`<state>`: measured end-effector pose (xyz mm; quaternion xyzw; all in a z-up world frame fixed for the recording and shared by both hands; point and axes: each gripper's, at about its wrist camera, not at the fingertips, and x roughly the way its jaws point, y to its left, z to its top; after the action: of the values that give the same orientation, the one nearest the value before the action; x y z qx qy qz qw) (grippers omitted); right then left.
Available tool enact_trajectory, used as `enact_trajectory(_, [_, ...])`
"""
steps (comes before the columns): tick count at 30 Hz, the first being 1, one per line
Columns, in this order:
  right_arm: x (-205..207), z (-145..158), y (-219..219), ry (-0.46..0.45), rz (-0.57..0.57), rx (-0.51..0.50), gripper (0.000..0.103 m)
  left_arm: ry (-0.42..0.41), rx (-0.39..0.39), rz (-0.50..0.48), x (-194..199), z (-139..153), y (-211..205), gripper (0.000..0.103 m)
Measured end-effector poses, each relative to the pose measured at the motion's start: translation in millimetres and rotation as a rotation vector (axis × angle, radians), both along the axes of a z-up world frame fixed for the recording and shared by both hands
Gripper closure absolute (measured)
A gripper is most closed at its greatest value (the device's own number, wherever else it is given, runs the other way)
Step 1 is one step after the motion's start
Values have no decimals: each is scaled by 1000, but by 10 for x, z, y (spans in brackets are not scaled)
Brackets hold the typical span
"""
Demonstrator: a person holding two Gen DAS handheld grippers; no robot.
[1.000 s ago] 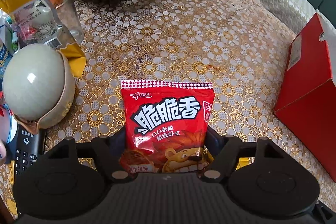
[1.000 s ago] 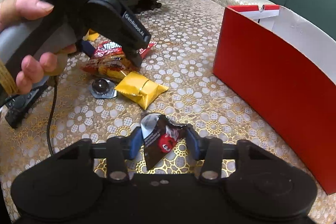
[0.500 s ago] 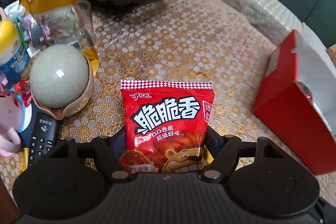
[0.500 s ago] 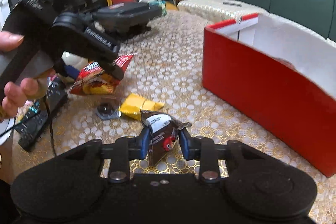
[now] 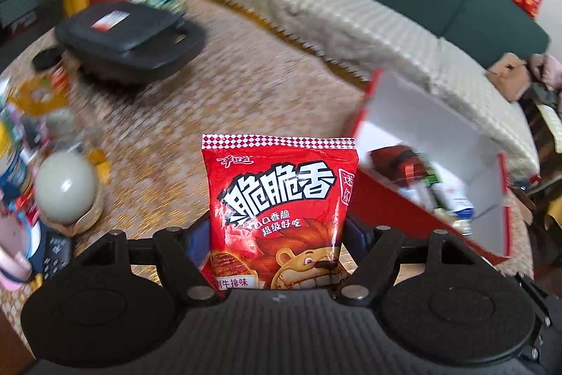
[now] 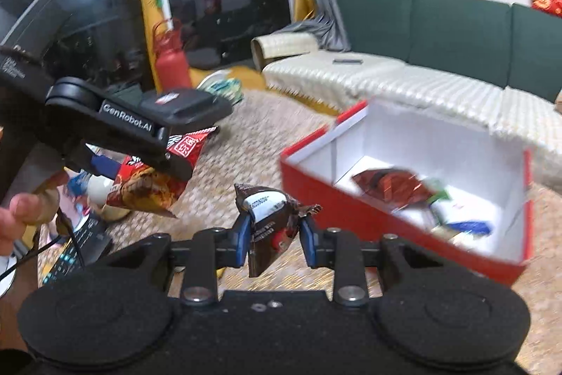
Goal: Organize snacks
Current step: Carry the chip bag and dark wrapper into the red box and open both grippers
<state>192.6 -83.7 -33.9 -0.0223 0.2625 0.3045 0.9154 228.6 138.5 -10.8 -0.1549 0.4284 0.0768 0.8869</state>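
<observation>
Both wrist views toward red box (image 5: 386, 209)

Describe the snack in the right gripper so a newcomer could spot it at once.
Find the red box with white walls on the patterned table. Just left of it, the right gripper pinches a small dark-brown crumpled packet. Its white label distinguishes it from the bigger red bag in the left gripper.

bench (image 5: 246, 86): gold floral lace cover | on it: red box (image 6: 368, 217) right, black appliance (image 5: 130, 41) far left, remote (image 6: 75, 252), pale round bowl (image 5: 65, 187) left edge
</observation>
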Motion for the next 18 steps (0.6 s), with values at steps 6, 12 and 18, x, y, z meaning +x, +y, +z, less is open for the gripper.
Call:
enact_trajectory(6, [214,164,-334,-26,-84,-29,74,-21,39,-99,243,208,-498,29])
enact_trajectory(12, [473,147,-617,-11,-157,-53,74,-27,86,-174,559,272,-922,29])
enact_trajectory(18, [745,57,-742,15,-208,-89,74,-24,110,-237,848,220,-1234,29])
